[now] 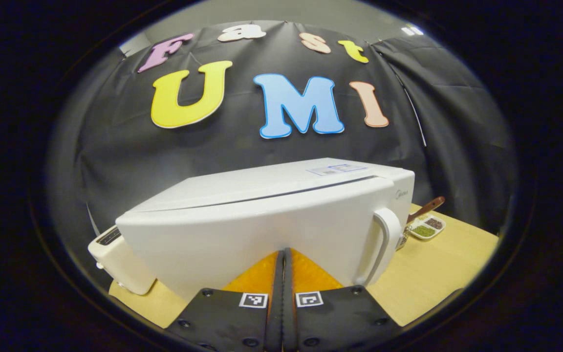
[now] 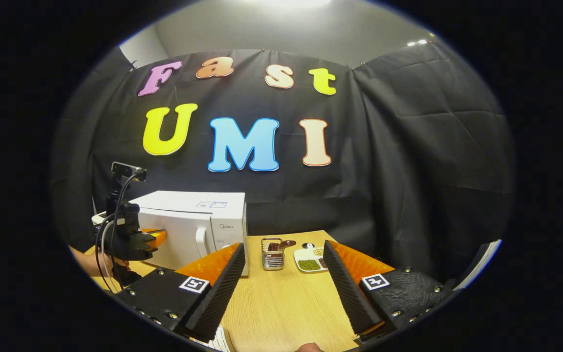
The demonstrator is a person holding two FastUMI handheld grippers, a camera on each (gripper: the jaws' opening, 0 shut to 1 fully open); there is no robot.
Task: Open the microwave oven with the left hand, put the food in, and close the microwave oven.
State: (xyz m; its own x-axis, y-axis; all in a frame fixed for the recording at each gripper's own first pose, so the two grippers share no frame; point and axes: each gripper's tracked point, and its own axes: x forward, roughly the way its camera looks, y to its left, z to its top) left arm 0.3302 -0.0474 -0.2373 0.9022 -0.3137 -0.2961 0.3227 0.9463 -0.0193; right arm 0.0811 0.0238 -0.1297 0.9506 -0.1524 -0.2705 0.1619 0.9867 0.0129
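Observation:
The white microwave [image 1: 262, 220] stands close in front of my left gripper [image 1: 284, 259], its door looking closed and its handle [image 1: 386, 244] at the right. The left gripper is shut with nothing between its fingers, its tips at the door's face left of the handle. In the right gripper view the microwave [image 2: 193, 225] sits at the left of the table, and the left gripper [image 2: 152, 238], held by a hand [image 2: 93, 264], points at its door. My right gripper [image 2: 284, 247] is open and empty above the table. A small white dish of beans [image 2: 311, 261] lies beyond it.
A wire basket [image 2: 272, 254] with a brown spoon stands between the microwave and the dish. A white toaster-like appliance [image 1: 115, 261] sits left of the microwave. The wooden table [image 2: 281, 303] stretches toward me. The bean dish [image 1: 426, 228] lies right of the microwave.

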